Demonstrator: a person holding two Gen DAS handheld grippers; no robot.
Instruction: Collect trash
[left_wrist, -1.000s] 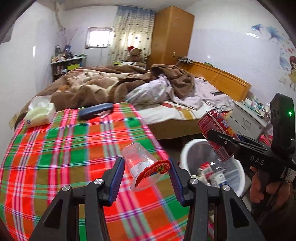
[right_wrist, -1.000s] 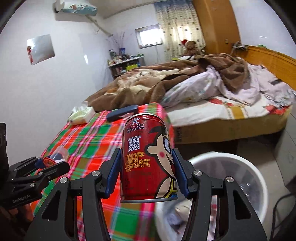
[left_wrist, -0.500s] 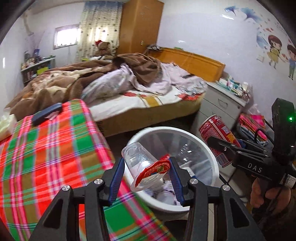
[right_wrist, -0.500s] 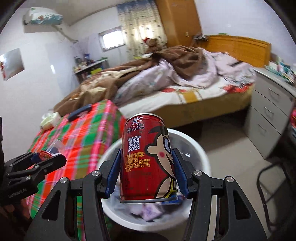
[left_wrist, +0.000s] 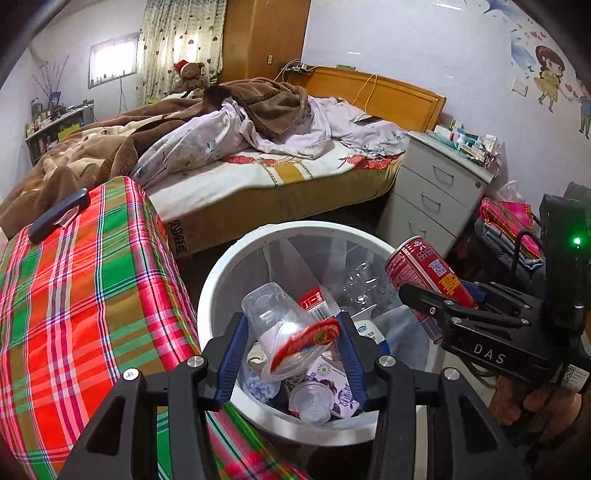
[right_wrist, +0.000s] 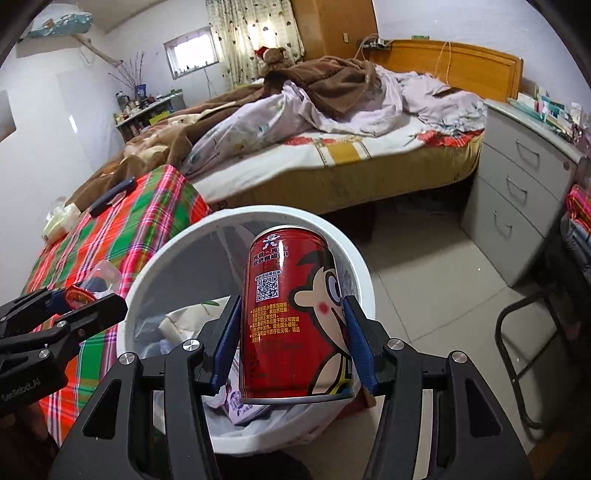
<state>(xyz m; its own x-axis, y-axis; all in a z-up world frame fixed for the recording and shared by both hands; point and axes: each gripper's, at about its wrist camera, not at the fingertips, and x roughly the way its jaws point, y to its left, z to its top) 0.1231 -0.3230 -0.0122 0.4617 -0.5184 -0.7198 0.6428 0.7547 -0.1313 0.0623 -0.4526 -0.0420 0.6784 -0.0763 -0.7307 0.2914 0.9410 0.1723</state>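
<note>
Both hand-held grippers have swung from the plaid counter to the white bin at lower centre: left hand-held gripper clamps the plastic cup, right hand-held gripper the red can, ready for dropping.

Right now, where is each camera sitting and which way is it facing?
Left wrist: on the left gripper, angled down into the white bin; its fingers clamp a clear plastic cup; right gripper and hand alongside.
Right wrist: on the right gripper, angled down over the bin; fingers clamp a red can.
Shared: bin, plaid tablecloth, bed, each other's gripper.
</note>
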